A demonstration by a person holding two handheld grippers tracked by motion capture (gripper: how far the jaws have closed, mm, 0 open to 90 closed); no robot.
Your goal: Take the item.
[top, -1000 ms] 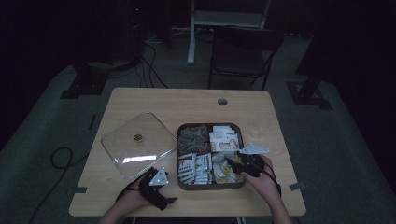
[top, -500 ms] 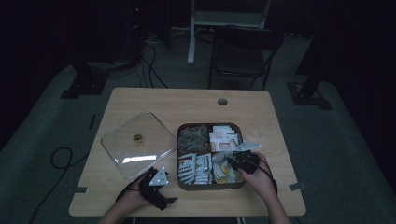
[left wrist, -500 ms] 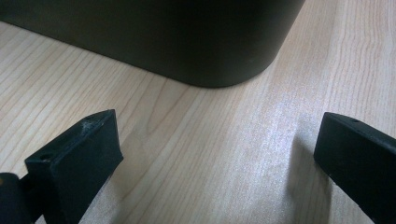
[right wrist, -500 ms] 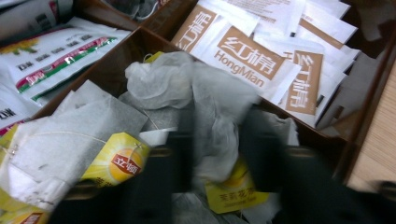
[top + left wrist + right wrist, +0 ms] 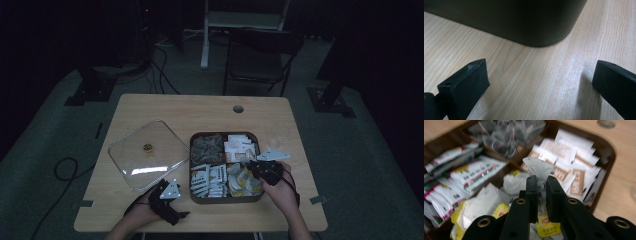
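One tea bag (image 5: 539,168) — right tool (image 5: 541,182) clamped.

No text can be read with certainty. The yellow tag (image 5: 548,226) below the jaws carries small print and a red logo, both too blurred to make out. The white sachets (image 5: 467,178) show red and green markings, illegible.
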